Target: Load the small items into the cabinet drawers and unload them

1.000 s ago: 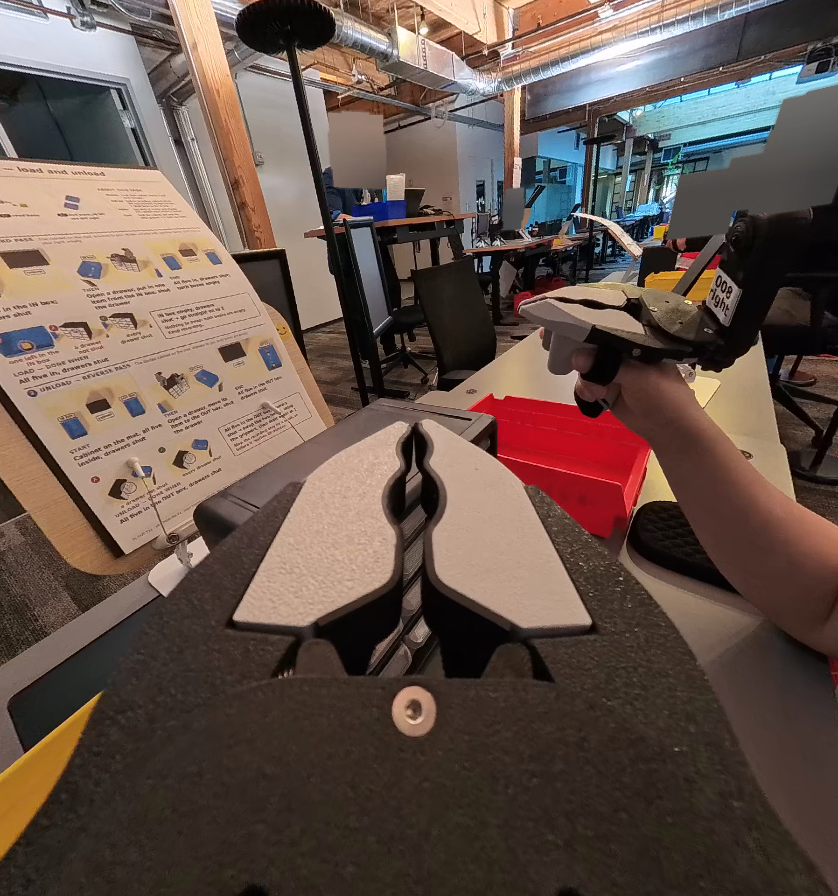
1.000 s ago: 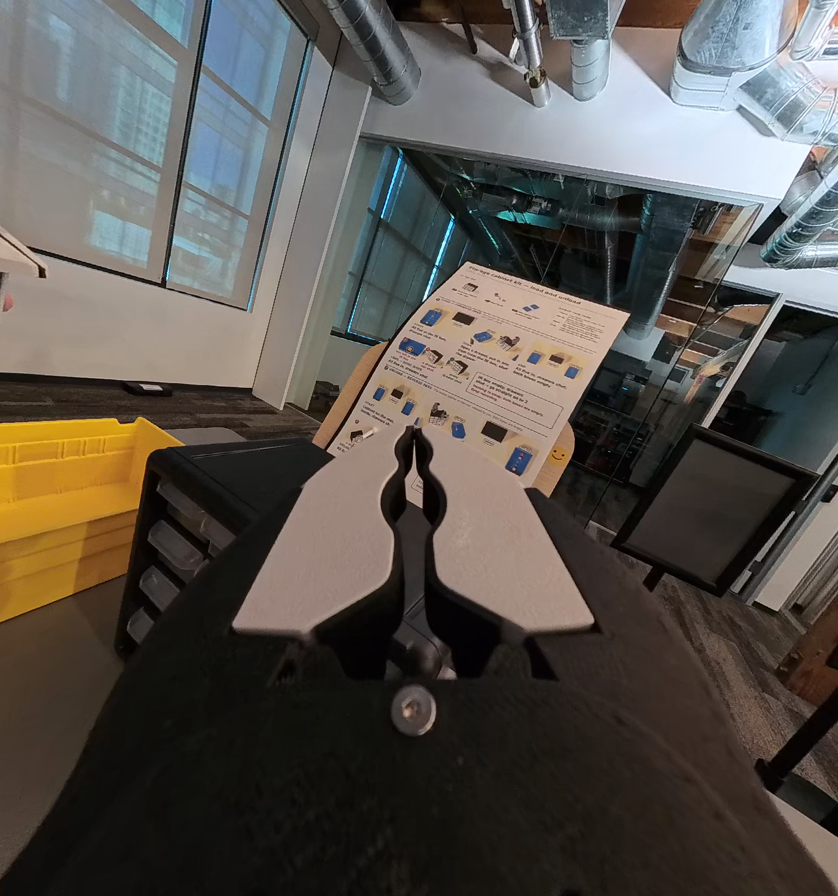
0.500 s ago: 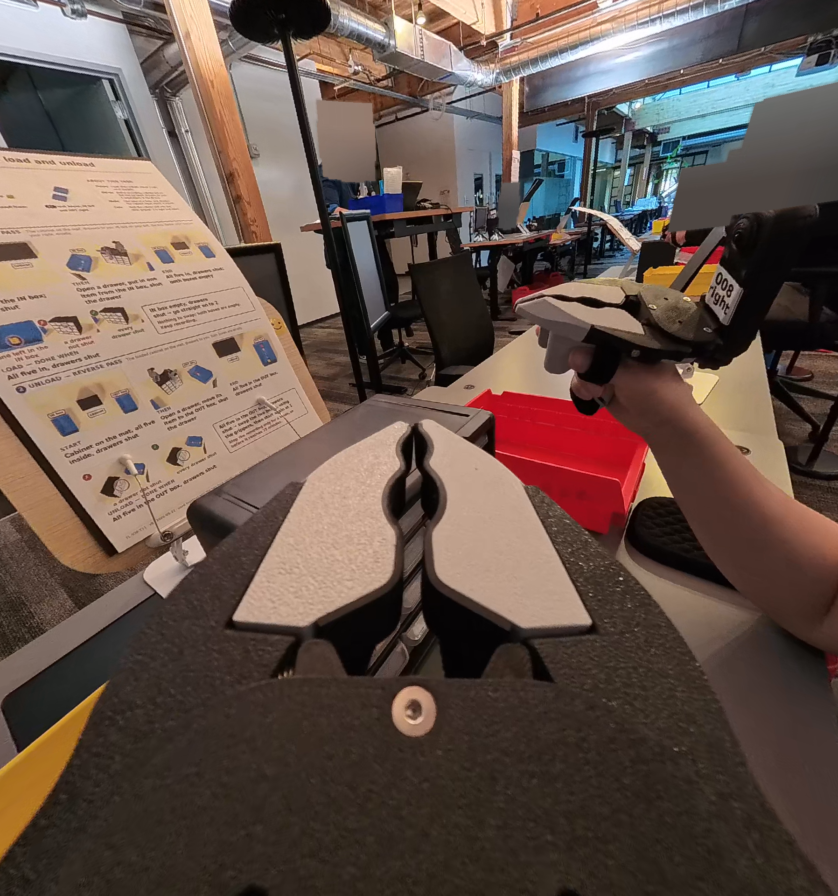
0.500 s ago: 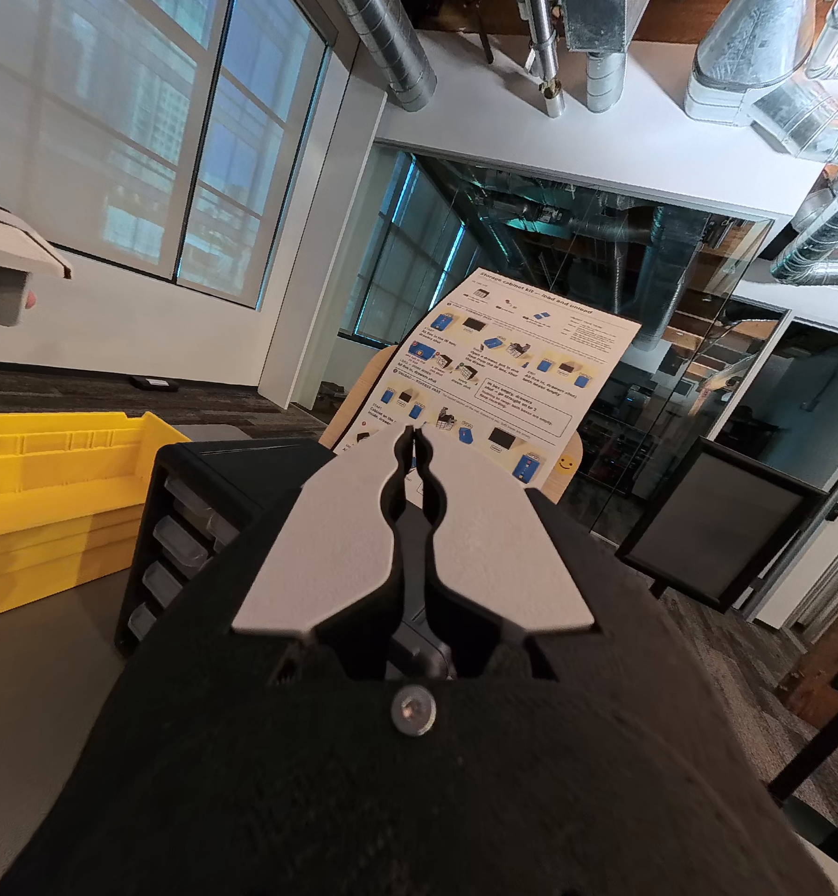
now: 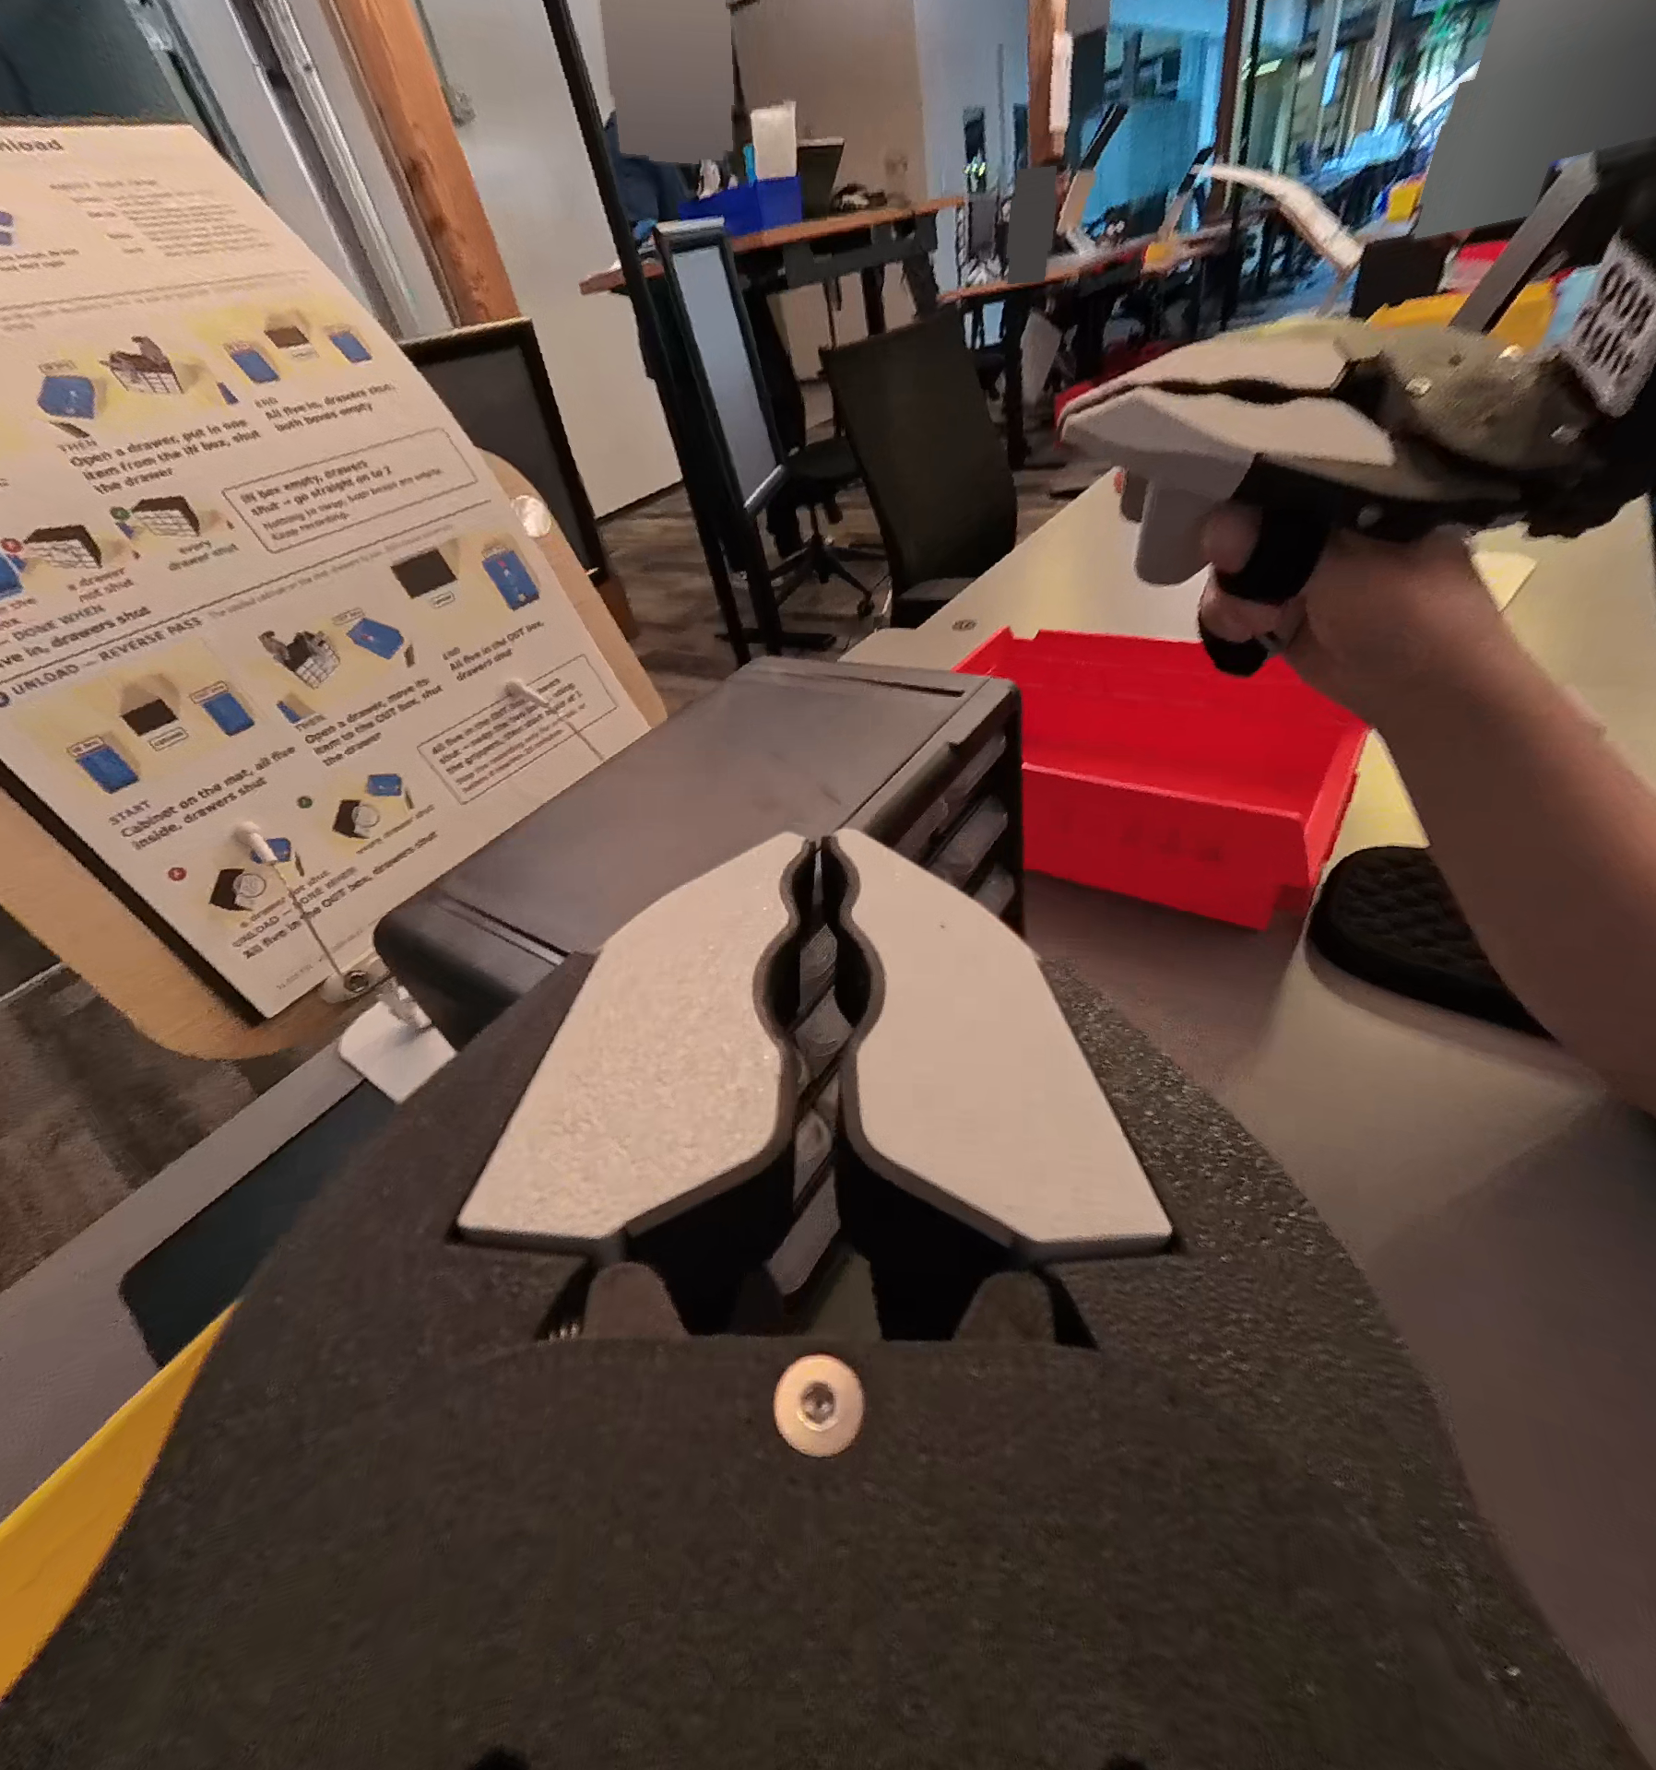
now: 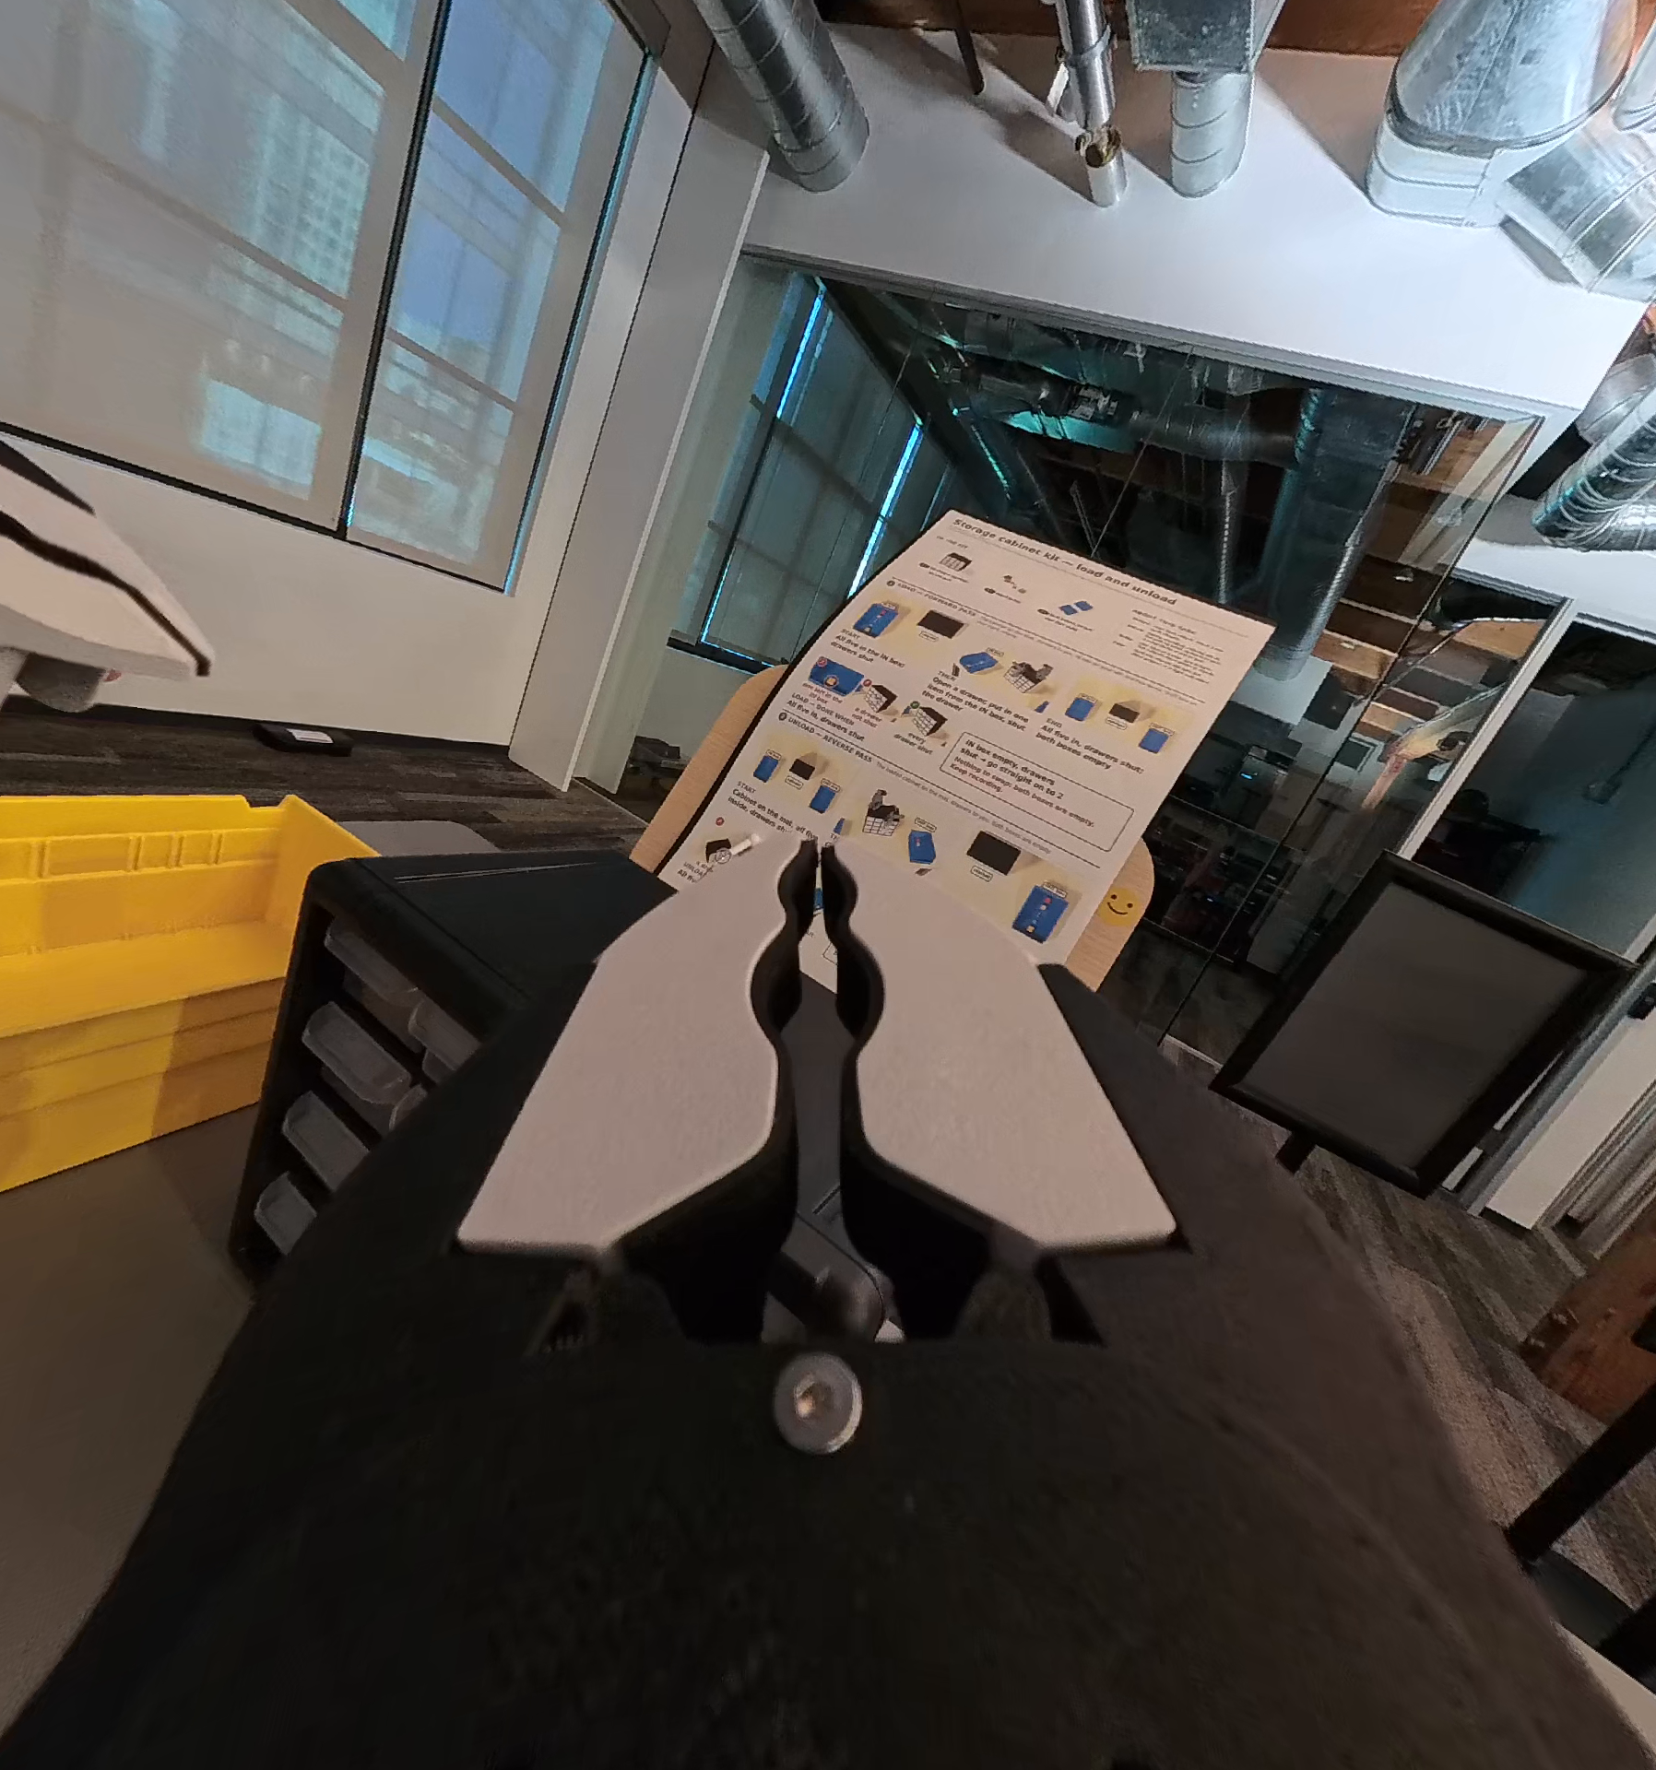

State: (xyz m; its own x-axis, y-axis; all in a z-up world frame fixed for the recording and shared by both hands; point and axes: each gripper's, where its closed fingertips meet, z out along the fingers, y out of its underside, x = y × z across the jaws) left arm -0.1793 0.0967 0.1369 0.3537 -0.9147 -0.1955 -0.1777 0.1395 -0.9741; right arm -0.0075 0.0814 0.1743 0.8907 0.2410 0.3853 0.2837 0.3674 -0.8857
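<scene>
Cabinet (image 5: pixel 748 766) lower in left view than before

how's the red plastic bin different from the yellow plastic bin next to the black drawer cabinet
The red plastic bin is red, and the yellow plastic bin is yellow. In the left wrist view the red bin sits to the right of the black drawer cabinet; the yellow bin sits on the cabinet's other side, seen in the right wrist view. Both are open-topped rectangular bins resting on the grey tabletop beside the cabinet.
</scene>
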